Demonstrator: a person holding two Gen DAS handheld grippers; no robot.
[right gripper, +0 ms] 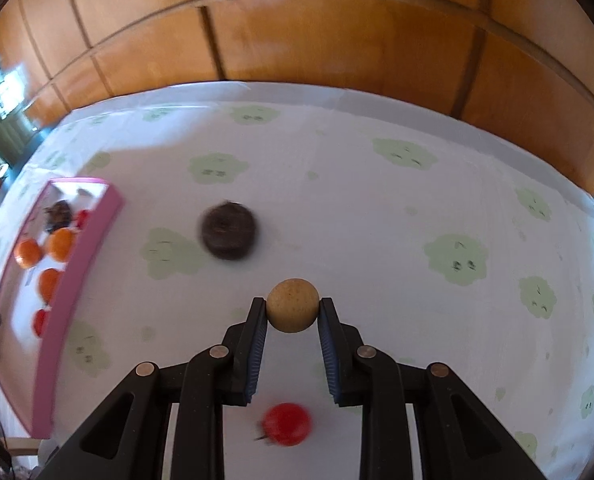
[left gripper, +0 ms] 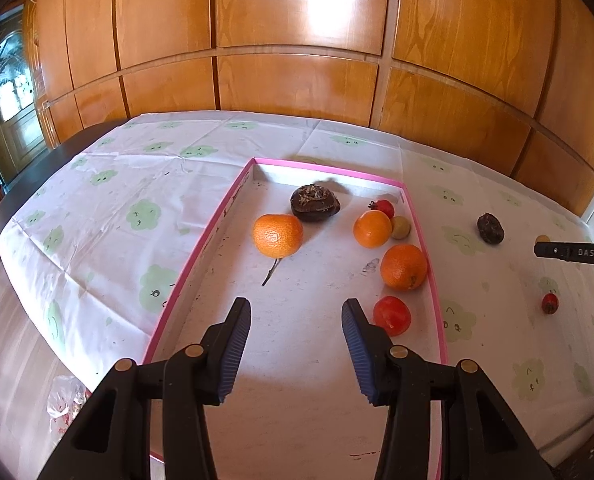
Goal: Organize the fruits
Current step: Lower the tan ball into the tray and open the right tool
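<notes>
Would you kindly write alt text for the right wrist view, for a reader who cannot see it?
The right gripper holds a small tan round fruit between its fingers above a white tablecloth with green prints. A dark brown fruit and a small red fruit lie loose; a pink-edged tray of oranges sits left.

Left wrist view: camera sits behind the left gripper, angled down and forward over the pink-rimmed tray toward the wooden wall panels; the tray floor lies close below. Right wrist view: camera looks steeply down along the right gripper at the patterned tablecloth, right of the tray; shared ground: tray, oranges, the dark fruit on the cloth, the panelled wall.
</notes>
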